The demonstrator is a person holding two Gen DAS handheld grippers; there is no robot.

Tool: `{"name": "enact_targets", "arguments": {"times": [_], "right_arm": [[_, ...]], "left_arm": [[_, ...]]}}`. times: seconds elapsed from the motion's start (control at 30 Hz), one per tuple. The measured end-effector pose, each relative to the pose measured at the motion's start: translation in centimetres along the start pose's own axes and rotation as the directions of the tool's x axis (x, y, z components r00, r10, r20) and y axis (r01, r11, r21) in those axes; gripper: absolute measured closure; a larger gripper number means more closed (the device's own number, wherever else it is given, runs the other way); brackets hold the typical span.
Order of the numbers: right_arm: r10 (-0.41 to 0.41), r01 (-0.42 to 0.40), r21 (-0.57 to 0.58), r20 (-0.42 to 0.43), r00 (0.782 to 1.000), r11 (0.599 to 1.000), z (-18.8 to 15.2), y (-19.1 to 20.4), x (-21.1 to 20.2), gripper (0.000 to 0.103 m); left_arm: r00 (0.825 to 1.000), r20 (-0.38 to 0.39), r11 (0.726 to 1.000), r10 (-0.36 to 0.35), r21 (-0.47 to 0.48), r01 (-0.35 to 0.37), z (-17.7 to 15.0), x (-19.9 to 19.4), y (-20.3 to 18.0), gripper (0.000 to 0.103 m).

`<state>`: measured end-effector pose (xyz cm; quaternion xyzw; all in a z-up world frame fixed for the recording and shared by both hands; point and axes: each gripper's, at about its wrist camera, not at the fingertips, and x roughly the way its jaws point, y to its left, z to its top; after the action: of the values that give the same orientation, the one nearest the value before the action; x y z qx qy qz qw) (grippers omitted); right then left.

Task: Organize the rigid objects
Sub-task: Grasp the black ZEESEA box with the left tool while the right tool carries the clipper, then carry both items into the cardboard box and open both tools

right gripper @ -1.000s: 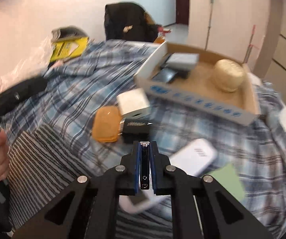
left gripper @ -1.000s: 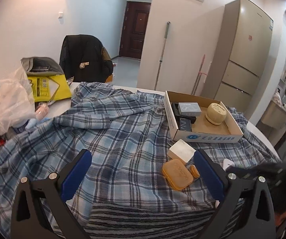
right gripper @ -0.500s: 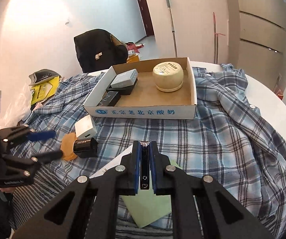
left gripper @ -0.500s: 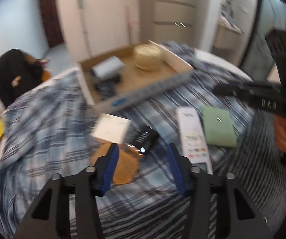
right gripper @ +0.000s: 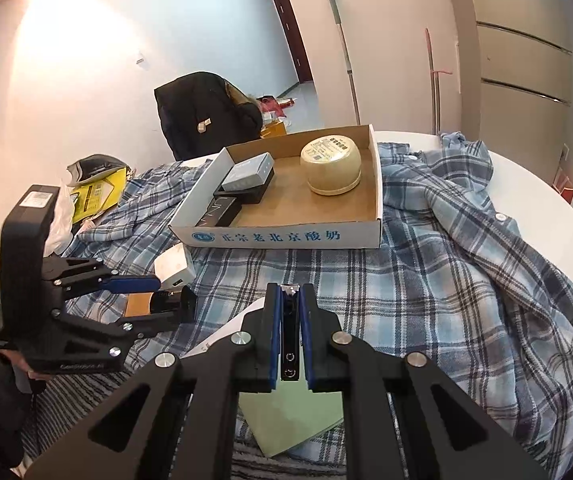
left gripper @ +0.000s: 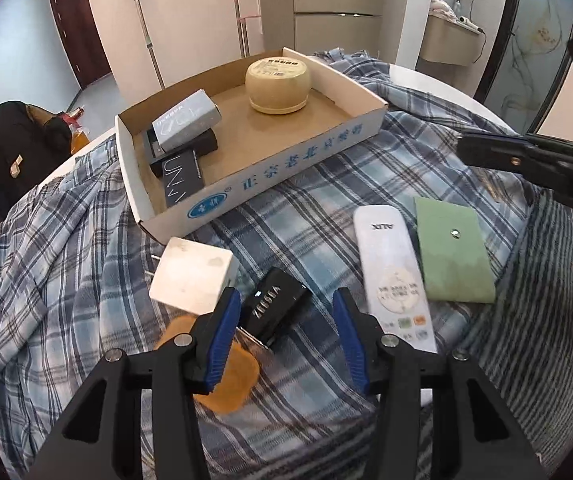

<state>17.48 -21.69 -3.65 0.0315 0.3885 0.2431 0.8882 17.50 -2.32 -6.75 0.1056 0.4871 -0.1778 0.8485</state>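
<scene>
My left gripper (left gripper: 286,336) points down with its jaws part open. A black charger (left gripper: 278,312) lies between the fingers, with a gap at the right pad. A white plug cube (left gripper: 190,280) and an orange case (left gripper: 230,380) lie just left of it. On the right are a white remote (left gripper: 394,268) and a green card (left gripper: 452,252). My right gripper (right gripper: 289,288) hovers over the green card (right gripper: 294,416), shut on a small black-and-silver nail clipper (right gripper: 289,336). The cardboard box (right gripper: 286,236) behind holds a cream tub (right gripper: 330,168) and small boxes (right gripper: 246,176).
A blue plaid shirt (right gripper: 466,272) covers the round white table (right gripper: 534,196). A black jacket on a chair (right gripper: 206,116) stands beyond the box. A yellow bag (right gripper: 94,192) and plastic bags crowd the left edge. A hand holds each gripper.
The left gripper's jaws narrowed, and it swung right and down until the black charger sits between its fingers. The right gripper drew back over the green card, still holding the clipper.
</scene>
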Motion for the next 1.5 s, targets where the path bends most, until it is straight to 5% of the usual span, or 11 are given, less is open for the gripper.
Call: {"name": "enact_targets", "arguments": {"times": [0.33,0.5,0.57,0.9,1.03,1.1,1.2,1.37,1.5], "right_arm": [[0.061,-0.06,0.034,-0.044,0.997,0.998,-0.3,-0.3,0.5,0.094],[0.063,-0.061,0.039,-0.045,0.997,0.997,-0.3,-0.5,0.6,0.094],[0.06,-0.058,0.039,-0.049,0.997,0.998,-0.4,-0.6,0.7,0.094],[0.011,-0.01,0.021,-0.035,0.999,1.0,0.1,-0.4,-0.1,0.094],[-0.015,0.015,-0.005,-0.022,1.0,1.0,1.1,0.0,-1.2,0.094],[-0.029,0.029,-0.022,-0.001,1.0,0.999,2.3,0.3,-2.0,0.094],[-0.042,0.043,-0.064,0.003,0.999,0.997,5.4,1.4,-2.3,0.094],[-0.059,0.061,-0.044,0.055,0.997,0.997,11.9,2.6,-1.5,0.094],[-0.041,0.036,0.037,0.116,0.992,0.999,15.9,2.4,0.2,0.094]], "left_arm": [[0.993,-0.076,0.996,-0.088,-0.039,0.085,-0.7,1.4,0.9,0.052],[0.999,-0.036,0.999,-0.023,-0.035,0.022,-0.6,1.3,0.2,0.055],[0.999,-0.041,0.999,-0.002,-0.044,0.0,-0.4,1.7,0.3,0.071],[0.999,0.035,0.992,0.015,-0.127,-0.011,0.2,-1.8,1.3,0.071],[0.987,0.115,0.985,0.109,-0.144,-0.092,1.4,-4.4,1.2,0.071],[0.97,0.173,0.976,0.17,-0.163,-0.142,2.0,-5.9,1.0,0.071],[0.966,0.222,0.974,0.131,-0.21,-0.084,4.1,-7.9,1.4,0.071],[0.928,0.33,0.96,0.176,-0.268,-0.087,10.1,-10.3,2.7,0.071],[0.936,0.322,0.91,0.143,-0.414,0.003,14.6,-8.6,7.1,0.071]]}}
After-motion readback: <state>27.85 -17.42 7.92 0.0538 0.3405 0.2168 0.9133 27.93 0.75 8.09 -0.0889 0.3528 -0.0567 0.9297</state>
